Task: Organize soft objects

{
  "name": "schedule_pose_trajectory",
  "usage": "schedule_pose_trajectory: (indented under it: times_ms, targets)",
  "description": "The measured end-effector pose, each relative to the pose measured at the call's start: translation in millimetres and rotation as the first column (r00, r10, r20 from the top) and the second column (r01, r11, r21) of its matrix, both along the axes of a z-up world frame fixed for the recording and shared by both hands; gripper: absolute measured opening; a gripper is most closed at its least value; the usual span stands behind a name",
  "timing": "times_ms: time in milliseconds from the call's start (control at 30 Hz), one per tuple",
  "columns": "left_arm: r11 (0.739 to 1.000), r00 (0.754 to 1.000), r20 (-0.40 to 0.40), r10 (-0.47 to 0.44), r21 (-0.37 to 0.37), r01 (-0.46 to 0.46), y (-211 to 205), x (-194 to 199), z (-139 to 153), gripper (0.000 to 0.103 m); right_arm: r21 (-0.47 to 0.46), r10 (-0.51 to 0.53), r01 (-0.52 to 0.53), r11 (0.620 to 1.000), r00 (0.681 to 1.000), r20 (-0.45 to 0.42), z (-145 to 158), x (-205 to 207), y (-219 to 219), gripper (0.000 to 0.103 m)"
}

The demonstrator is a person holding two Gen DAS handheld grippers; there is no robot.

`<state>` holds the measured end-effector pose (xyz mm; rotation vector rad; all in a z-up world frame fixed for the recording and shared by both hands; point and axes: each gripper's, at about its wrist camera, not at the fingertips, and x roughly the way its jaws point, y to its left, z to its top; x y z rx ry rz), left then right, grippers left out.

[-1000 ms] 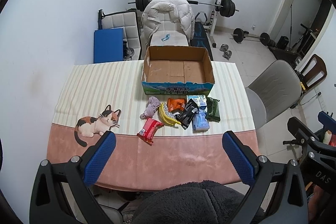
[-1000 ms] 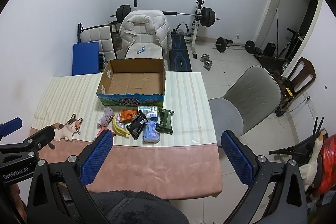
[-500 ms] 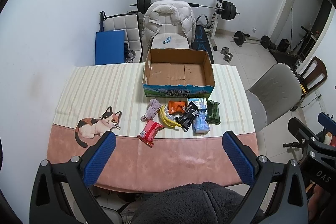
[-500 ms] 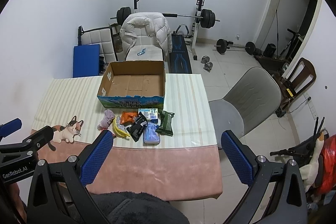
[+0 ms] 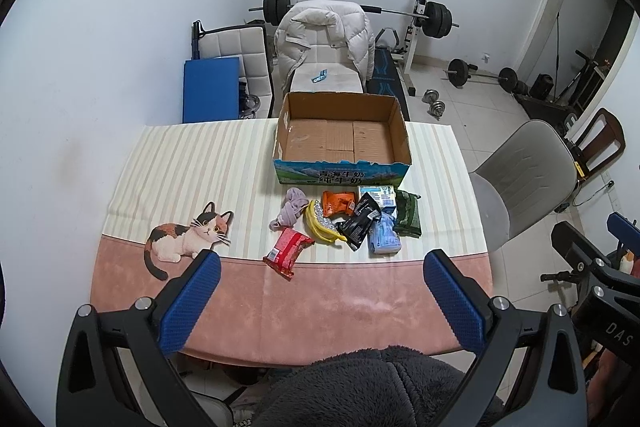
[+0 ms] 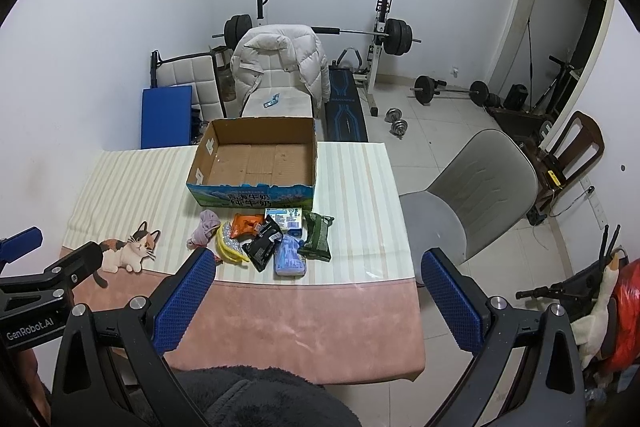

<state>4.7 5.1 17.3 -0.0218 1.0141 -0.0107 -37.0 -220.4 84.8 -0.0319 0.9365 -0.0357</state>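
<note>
Soft objects (image 5: 344, 217) lie in a loose heap on the worktop (image 5: 320, 299), ahead of both tongs and just short of the cardboard box (image 5: 342, 131), which stands beyond them with its inside bare. From the look of it, the sorting has not begun: nothing is in the box, and every piece is left to be moved.

Among the heap, a red packet (image 5: 287, 247) sits nearest the left tongs (image 5: 322, 289), a little apart from the rest. Beyond it are a lilac cloth (image 5: 290, 211), a yellow banana-shaped toy (image 5: 320, 231), an orange pouch (image 5: 338, 202), a black pouch (image 5: 360, 221), a pale blue pack (image 5: 384, 237), a small white-and-blue carton (image 5: 376, 195) and a dark green pack (image 5: 408, 213), several overlapping one another.

Both tongs hang high above the near edge of the worktop, well apart from the heap. The left tongs are spread wide with nothing between the pads; the right tongs (image 6: 318, 287) are likewise spread wide and hold nothing.
</note>
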Motion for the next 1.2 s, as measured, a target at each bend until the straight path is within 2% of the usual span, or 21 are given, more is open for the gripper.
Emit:
schedule_pose_trajectory:
  times_ms: [700,800,900,967,1067,1200]
  targets:
    - [1.0,1.0,-0.021,0.004,-0.01,-0.004,1.8,6.3,-5.1,0.103,0.008,0.008,-0.008,1.0,1.0,-0.003,-3.6,1.9,1.3,0.103]
    - [1.0,0.999,-0.037,-0.002,-0.024,0.001,2.6,13.1,-13.0,0.103,0.035,0.007,-0.007,0.999,1.0,-0.013,-13.3,10.5,-0.7,0.103]
    - [1.0,0.999,-0.051,-0.003,-0.005,0.003,8.1,31.9,-32.3,0.103,0.053,0.002,0.0,0.999,0.999,-0.039,-40.4,32.8,-7.1,0.103]
    - [1.0,0.997,-0.077,0.006,0.03,-0.004,17.1,51.5,-55.0,0.103,0.07,0.004,0.002,0.998,0.996,-0.085,-67.9,54.1,-11.1,0.103]
    - [0.998,0.989,-0.147,0.036,0.059,-0.027,37.9,84.3,-98.9,0.103,0.079,0.018,-0.004,0.997,0.984,-0.178,-125.4,92.8,-13.7,0.103]
    - [0.996,0.968,-0.249,0.04,0.092,-0.018,61.6,119.1,-161.0,0.103,0.093,0.053,-0.023,0.995,0.939,-0.341,-219.2,141.6,-8.4,0.103]
